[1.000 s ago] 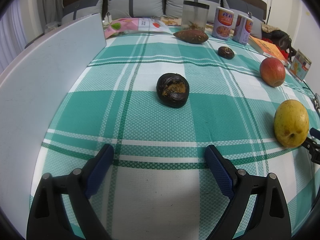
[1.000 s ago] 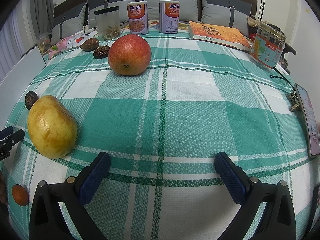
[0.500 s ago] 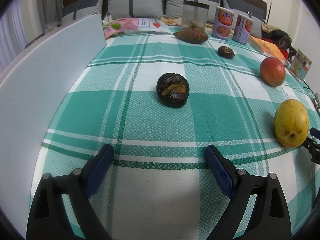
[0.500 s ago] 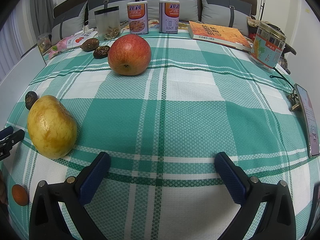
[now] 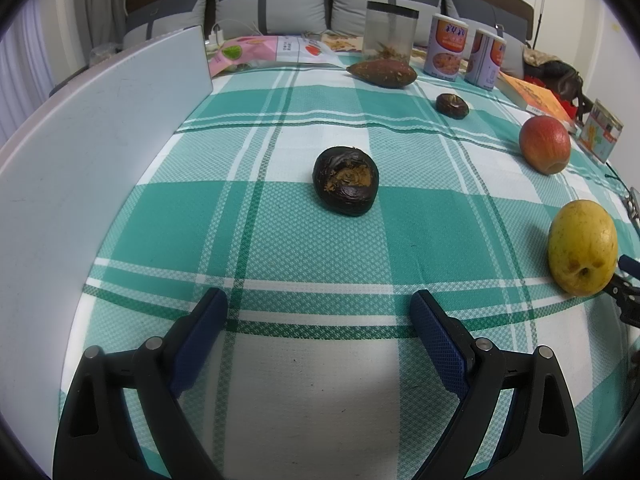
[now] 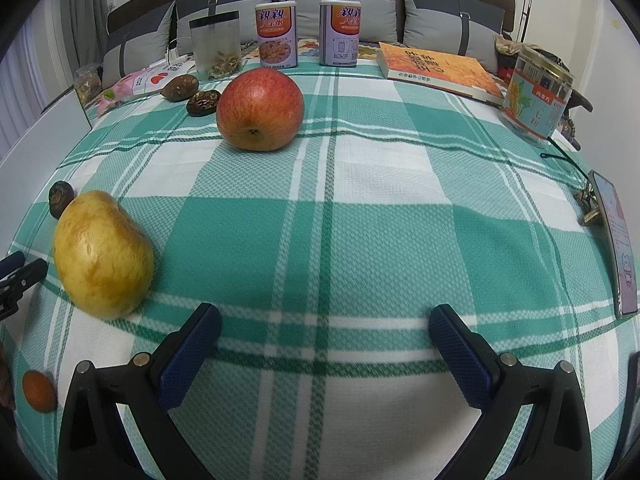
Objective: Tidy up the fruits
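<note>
- Left wrist view: your left gripper (image 5: 318,312) has its jaws spread wide with only the green plaid cloth (image 5: 280,232) between them. A dark wrinkled fruit (image 5: 346,186) lies ahead of it, apart from the fingers; the yellow mango (image 5: 582,246) sits far right.
- Right wrist view: your right gripper (image 6: 324,326) is also spread, holding nothing. The mango (image 6: 102,254) lies just beside its left finger; the red apple (image 6: 260,110) sits farther back.
</note>
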### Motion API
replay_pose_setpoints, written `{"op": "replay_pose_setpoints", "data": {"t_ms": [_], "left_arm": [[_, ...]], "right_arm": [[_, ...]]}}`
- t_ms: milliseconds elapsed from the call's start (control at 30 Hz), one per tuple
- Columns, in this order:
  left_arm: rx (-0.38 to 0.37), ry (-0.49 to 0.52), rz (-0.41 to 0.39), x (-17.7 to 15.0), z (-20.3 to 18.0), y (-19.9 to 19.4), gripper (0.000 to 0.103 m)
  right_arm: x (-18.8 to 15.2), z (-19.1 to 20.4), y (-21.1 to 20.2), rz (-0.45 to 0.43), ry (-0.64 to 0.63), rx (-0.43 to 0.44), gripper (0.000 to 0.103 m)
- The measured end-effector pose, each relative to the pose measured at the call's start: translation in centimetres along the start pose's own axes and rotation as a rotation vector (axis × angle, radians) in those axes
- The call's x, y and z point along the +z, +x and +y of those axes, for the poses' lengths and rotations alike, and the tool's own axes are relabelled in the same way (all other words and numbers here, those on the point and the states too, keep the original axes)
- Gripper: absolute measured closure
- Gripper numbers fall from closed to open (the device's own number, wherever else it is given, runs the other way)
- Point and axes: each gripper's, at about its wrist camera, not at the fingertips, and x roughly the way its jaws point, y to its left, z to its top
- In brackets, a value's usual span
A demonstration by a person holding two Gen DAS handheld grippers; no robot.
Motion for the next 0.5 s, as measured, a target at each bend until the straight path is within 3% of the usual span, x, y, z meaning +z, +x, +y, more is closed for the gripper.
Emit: {"op": "replay_pose_setpoints", "data": {"t_ms": [233, 367, 500], "left_arm": [[0.000, 0.000, 0.000, 0.0, 0.0, 0.0, 0.009], [-0.001, 0.001, -0.004, 0.0, 0.0, 0.0, 0.009], [-0.002, 0.001, -0.003, 0.0, 0.0, 0.0, 0.009]], "right_arm": [[0.2, -0.5, -0.3, -0.003, 0.022, -0.014, 0.000], [0.4, -1.0, -4.3, -0.168, -0.001, -0.079, 0.000], [1.3, -0.7, -6.8, -0.252, -0.066, -0.058, 0.000]]}}
